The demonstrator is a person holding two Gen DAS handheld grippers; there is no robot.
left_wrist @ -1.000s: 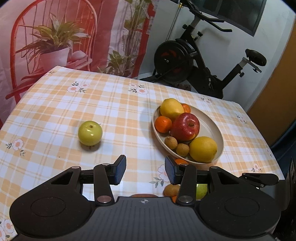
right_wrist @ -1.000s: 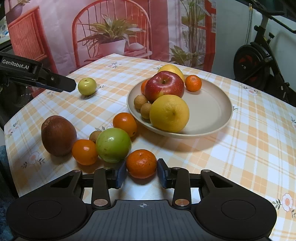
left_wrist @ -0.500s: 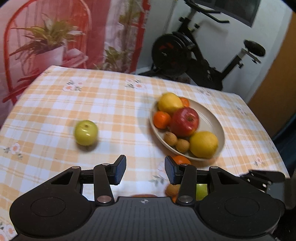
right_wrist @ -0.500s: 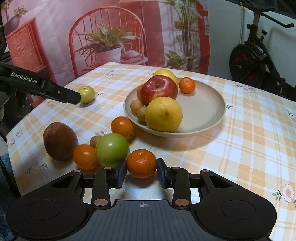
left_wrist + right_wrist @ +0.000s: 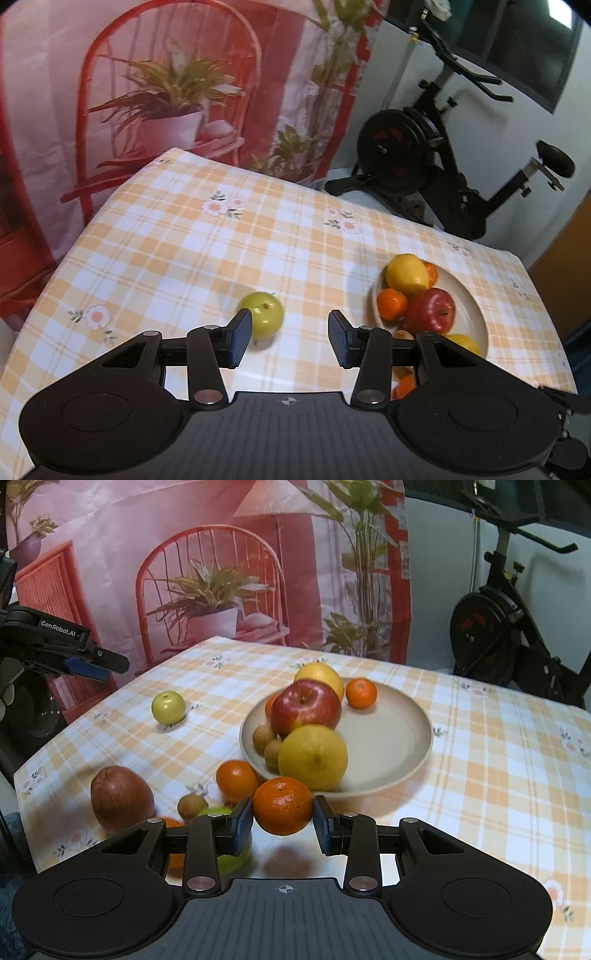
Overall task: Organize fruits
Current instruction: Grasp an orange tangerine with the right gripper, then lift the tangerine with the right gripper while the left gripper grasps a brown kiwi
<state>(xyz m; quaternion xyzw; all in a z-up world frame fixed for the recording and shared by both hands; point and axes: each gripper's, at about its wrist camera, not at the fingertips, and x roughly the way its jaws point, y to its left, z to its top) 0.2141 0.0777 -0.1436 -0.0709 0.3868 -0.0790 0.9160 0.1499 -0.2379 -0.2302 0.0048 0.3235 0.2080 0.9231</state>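
right wrist: right claw (image 5: 283, 821) grips tangerine (image 5: 282, 805) above tablecloth (image 5: 480, 760).

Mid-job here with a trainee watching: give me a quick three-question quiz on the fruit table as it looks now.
1. True or false: the right gripper has its jaws shut on a round orange mandarin.
2. Multiple choice: the small yellow-green apple lies A) in the beige round plate, B) on the orange checked tablecloth, C) between the left gripper's jaws.
3. Fill in: the big red apple sits in the ____.

Key: 1 true; 2 B; 3 plate.
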